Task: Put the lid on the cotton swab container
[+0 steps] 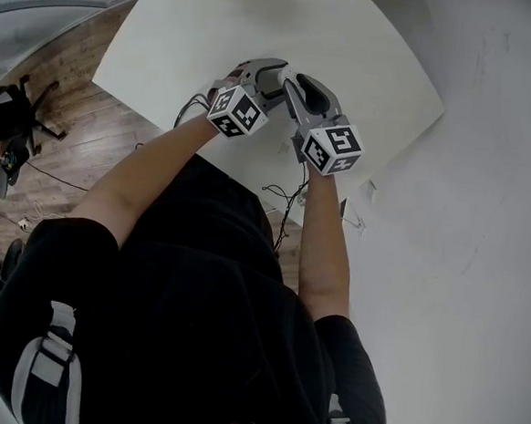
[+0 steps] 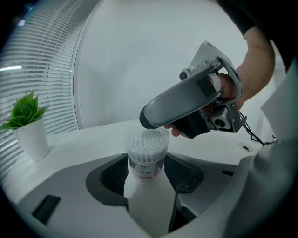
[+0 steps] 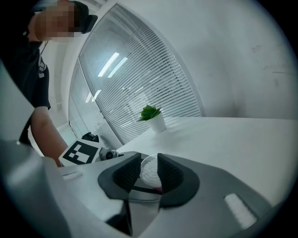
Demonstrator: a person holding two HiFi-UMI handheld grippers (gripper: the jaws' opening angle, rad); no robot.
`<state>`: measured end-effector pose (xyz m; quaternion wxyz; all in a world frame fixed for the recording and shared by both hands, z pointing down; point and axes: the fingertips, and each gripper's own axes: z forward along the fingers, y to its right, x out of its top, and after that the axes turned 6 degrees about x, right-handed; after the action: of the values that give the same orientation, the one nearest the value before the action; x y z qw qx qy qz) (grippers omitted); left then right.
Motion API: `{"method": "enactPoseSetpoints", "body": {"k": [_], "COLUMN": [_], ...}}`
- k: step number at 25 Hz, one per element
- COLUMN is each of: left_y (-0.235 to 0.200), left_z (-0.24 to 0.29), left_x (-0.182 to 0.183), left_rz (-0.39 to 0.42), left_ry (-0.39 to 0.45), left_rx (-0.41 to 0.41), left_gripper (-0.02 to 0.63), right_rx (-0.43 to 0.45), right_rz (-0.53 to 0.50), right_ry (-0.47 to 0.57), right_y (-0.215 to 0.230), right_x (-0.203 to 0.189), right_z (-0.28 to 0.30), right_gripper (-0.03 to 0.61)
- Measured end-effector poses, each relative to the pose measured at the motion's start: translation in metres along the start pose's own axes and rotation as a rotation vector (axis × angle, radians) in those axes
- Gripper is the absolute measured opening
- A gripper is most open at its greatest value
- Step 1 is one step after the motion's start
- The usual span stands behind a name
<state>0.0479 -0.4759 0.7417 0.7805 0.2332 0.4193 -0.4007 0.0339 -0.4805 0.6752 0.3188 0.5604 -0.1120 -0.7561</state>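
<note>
While above white table point(image 1: 351, 49), near blinds point(image 2: 42, 69) and potted plant point(image 2: 25, 114) | left gripper point(image 2: 148, 163): clamped on cotton swab container point(image 2: 146, 148) | right gripper point(image 3: 149, 168): clenched on lid point(image 3: 150, 175)

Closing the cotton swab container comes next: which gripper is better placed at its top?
Right. The right gripper hangs over the container, swab tips showing between its jaws. The left gripper is clamped on its body, best kept steadying it.

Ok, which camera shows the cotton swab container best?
The left gripper view: the cotton swab container stands upright between the fingers of the left gripper. The right gripper view shows only its swab-filled top; the head view doesn't show it.
</note>
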Motion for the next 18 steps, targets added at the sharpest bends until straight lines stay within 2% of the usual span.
{"method": "enactPoseSetpoints", "body": {"k": [14, 18], "left_y": [0.0001, 0.0016], "left_z": [-0.0003, -0.0008], "left_x": [-0.0004, -0.0006], "left_rz": [-0.024, -0.037], "left_ry": [-0.011, -0.018], "left_rx": [-0.007, -0.008], "left_gripper": [0.252, 0.252], "right_rx": [-0.1, -0.133], "right_rz": [-0.172, -0.224], "right_ry": [-0.092, -0.104], "right_y": [-0.0005, 0.0011], "right_x": [-0.0072, -0.0094], "right_z": [0.0102, 0.0093], "right_gripper": [0.109, 0.086]}}
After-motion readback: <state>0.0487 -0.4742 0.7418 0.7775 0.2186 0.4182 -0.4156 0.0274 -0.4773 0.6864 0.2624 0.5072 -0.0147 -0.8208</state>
